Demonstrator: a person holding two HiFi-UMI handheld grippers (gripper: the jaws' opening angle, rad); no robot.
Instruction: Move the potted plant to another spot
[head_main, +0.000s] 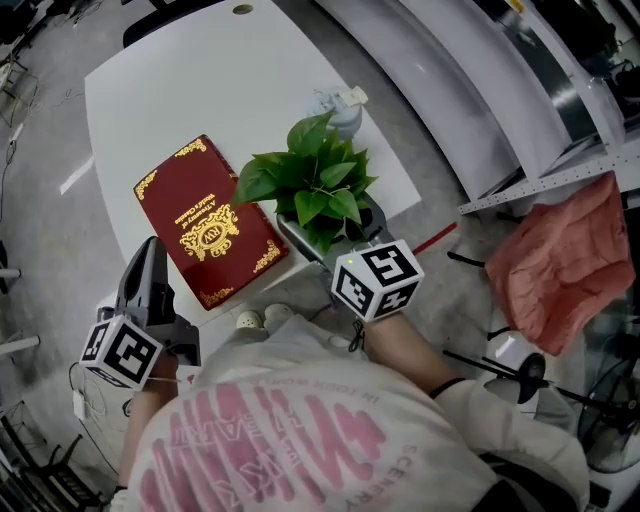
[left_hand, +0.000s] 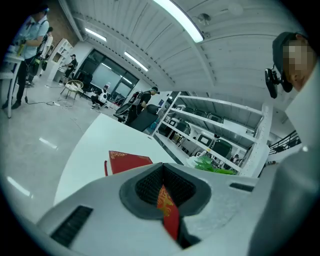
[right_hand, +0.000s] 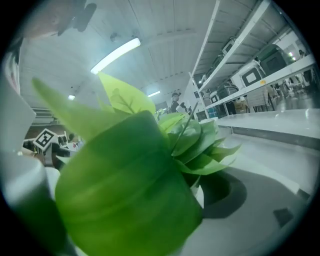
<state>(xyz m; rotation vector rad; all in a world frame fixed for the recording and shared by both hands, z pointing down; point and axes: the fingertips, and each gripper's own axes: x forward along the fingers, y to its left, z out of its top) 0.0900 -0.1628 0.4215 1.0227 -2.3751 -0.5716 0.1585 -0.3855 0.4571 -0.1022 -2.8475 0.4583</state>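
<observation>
Reaching in from the near side of the white table (head_main: 180, 90), the right gripper (head_main: 335, 228) has its jaws set wide on either side of the potted plant (head_main: 315, 185). The plant sits by the table's near right corner, just right of the red book (head_main: 208, 222). From the head view the leaves cover the pot almost wholly, so only a grey jaw on the left and a dark one on the right show beneath them. In the right gripper view one big blurred leaf fills most of the picture. A sliver of the white pot wall (right_hand: 201, 196) meets the dark pad of the right-hand jaw, and the grip looks closed on the pot. The other jaw's contact lies behind that leaf. Whether the pot's base rests on the table cannot be made out.

The left gripper (head_main: 152, 245) hangs at the table's near left edge, its tips just beside the book's left edge. Its own view shows the jaws drawn almost together with nothing clamped. Only a narrow slit is left, and through it a strip of the book's red and gold cover shows.

A small pale grey object (head_main: 338, 105) stands behind the plant, too small to identify. A pink cloth (head_main: 560, 260) lies on the rack to the right.
</observation>
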